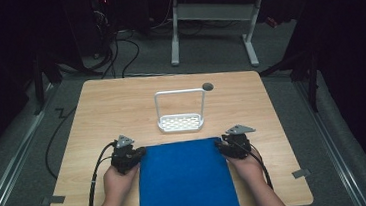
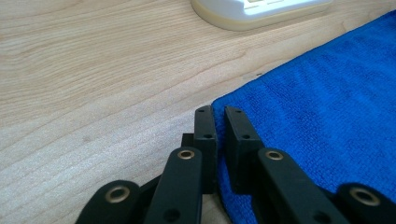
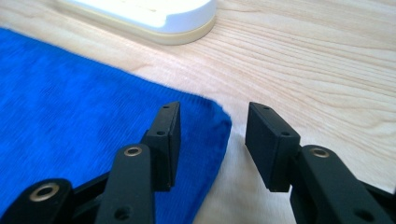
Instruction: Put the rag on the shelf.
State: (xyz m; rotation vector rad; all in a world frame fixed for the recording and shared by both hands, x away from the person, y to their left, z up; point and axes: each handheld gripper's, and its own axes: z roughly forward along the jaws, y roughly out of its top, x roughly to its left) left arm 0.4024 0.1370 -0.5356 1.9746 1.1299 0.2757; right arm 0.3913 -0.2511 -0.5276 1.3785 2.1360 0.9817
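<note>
High view first: we see a blue folded terry cloth (image 1: 187, 180) lying flat at the near edge of the pale wooden table (image 1: 121, 108), with a white perforated rack with a tall wire handle (image 1: 180, 112) just beyond it. We judge the step as gripping the cloth's two far corners. Our left gripper (image 2: 219, 122) has its jaws nearly closed on the left corner's edge. Our right gripper (image 3: 212, 126) is wide apart, straddling the right corner (nothing held yet); it needs to close before any lift.
</note>
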